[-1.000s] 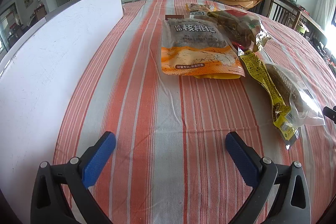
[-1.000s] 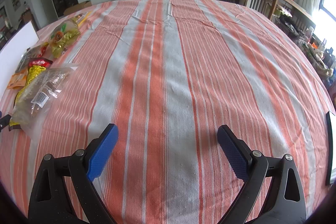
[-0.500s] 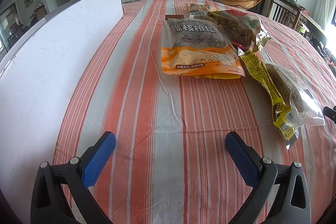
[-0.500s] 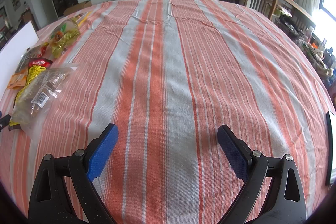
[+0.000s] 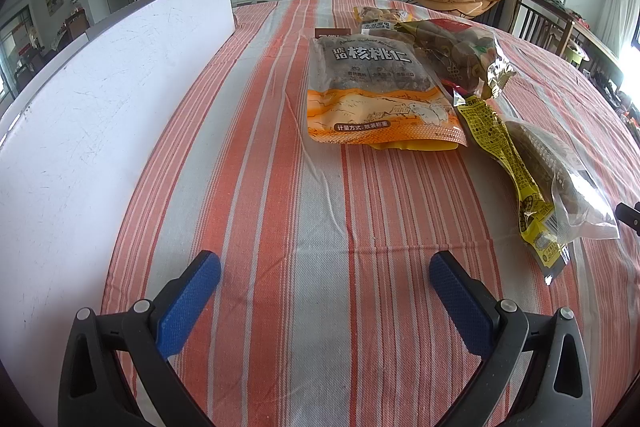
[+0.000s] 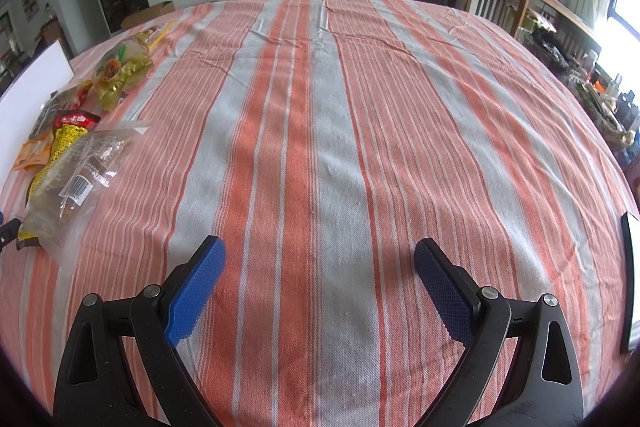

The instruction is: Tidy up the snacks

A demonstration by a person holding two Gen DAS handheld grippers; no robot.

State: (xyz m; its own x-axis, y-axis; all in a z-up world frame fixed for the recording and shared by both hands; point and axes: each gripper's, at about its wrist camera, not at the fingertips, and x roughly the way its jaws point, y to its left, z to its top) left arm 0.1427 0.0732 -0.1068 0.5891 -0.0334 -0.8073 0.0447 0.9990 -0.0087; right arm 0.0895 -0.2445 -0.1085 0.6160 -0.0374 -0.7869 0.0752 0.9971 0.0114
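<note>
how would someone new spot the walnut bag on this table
Start at the tall white board along the striped tablecloth's left side. Just right of it lies the walnut bag, flat. Unlike its clear and yellow neighbours, it has an orange bottom and bold white Chinese lettering.

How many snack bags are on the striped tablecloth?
At least 5: an orange walnut bag, a gold-trimmed bag to its right, a small pack behind them, a yellow pack and a clear bag nearest. A red one partly hidden may be a sixth.
</note>
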